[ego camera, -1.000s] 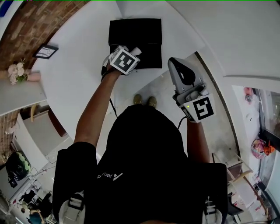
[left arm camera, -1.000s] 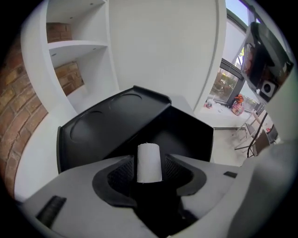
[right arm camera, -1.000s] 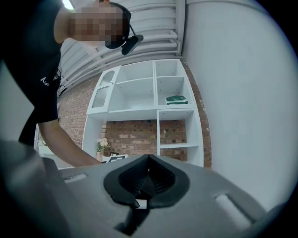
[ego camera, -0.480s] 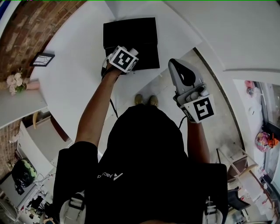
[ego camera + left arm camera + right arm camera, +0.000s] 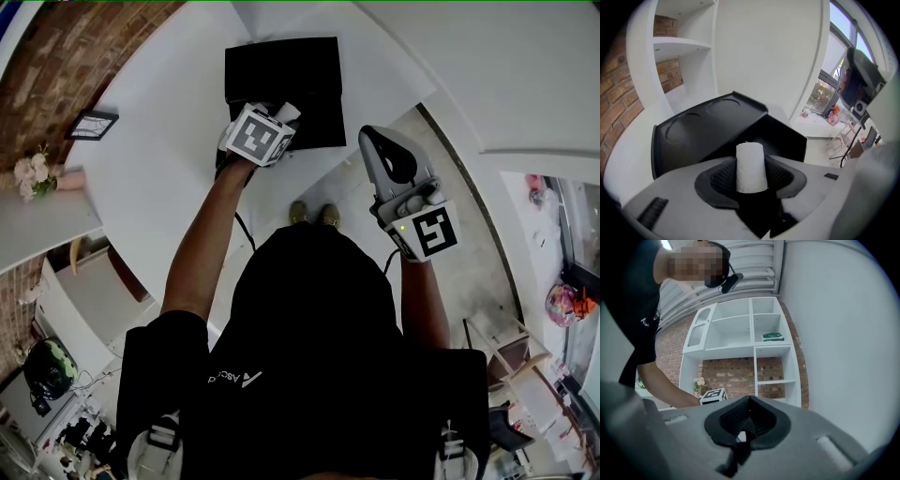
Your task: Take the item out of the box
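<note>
A black box (image 5: 300, 70) lies on the white table (image 5: 159, 159) with its lid (image 5: 708, 124) swung back. My left gripper (image 5: 281, 120) hovers over the box's near edge. A white paper roll (image 5: 751, 166) stands upright between its jaws, which are closing, with both pads touching its sides. The roll's end (image 5: 290, 112) pokes out past the marker cube. My right gripper (image 5: 377, 142) hangs to the right, off the table and above the floor. Its jaws meet with nothing between them in the right gripper view (image 5: 749, 401).
A small framed picture (image 5: 91, 124) lies on the table's left part, and flowers (image 5: 33, 176) stand beyond it. White shelves (image 5: 754, 348) against a brick wall hold a green book (image 5: 773, 336). The person's shoes (image 5: 309, 214) show at the table's curved edge.
The left gripper has drawn slightly back toward the person with the white roll still between its jaws. The right gripper has stayed where it was.
</note>
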The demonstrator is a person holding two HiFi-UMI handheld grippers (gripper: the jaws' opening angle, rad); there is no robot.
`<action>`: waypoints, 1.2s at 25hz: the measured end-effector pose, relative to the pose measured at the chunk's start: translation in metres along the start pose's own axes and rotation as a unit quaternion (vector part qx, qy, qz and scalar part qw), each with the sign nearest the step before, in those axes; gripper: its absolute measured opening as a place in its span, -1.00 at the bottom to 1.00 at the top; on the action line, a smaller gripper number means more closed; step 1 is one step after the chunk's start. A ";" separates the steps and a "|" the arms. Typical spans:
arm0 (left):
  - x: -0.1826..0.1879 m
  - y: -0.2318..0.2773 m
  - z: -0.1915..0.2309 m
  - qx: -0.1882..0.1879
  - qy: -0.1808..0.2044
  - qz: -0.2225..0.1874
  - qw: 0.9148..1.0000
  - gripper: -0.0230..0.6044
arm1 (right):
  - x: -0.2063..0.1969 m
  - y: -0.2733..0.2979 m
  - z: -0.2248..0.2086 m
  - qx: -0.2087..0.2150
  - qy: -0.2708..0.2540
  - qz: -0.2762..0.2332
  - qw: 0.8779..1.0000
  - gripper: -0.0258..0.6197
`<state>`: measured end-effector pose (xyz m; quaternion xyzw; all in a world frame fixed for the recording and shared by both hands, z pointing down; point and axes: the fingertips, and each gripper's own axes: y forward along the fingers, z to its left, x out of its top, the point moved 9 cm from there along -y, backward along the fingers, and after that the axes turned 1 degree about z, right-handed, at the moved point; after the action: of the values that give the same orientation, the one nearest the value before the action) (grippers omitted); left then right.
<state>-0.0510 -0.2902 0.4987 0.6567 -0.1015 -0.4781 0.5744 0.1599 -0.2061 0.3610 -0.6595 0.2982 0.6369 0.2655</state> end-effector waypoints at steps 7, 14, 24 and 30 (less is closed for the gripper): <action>0.011 -0.050 -0.021 -0.014 -0.028 -0.117 0.993 -0.34 | 0.001 0.001 0.007 0.006 -0.004 -0.004 1.000 -0.92; 0.022 -0.102 -0.046 -0.028 -0.044 -0.247 0.968 -0.34 | 0.013 0.002 0.018 0.016 -0.013 -0.012 1.000 -0.92; 0.030 -0.171 -0.084 -0.010 0.029 -0.427 0.904 -0.34 | 0.027 -0.001 0.036 0.026 -0.028 -0.028 0.999 -0.92; 0.020 -0.189 -0.102 -0.005 0.060 -0.488 0.871 -0.34 | 0.036 -0.007 0.046 0.030 -0.038 -0.040 0.998 -0.92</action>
<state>-0.0437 -0.1764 0.3156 0.6468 0.2688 -0.6580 0.2766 0.1336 -0.1698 0.3226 -0.6375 0.2804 0.6414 0.3218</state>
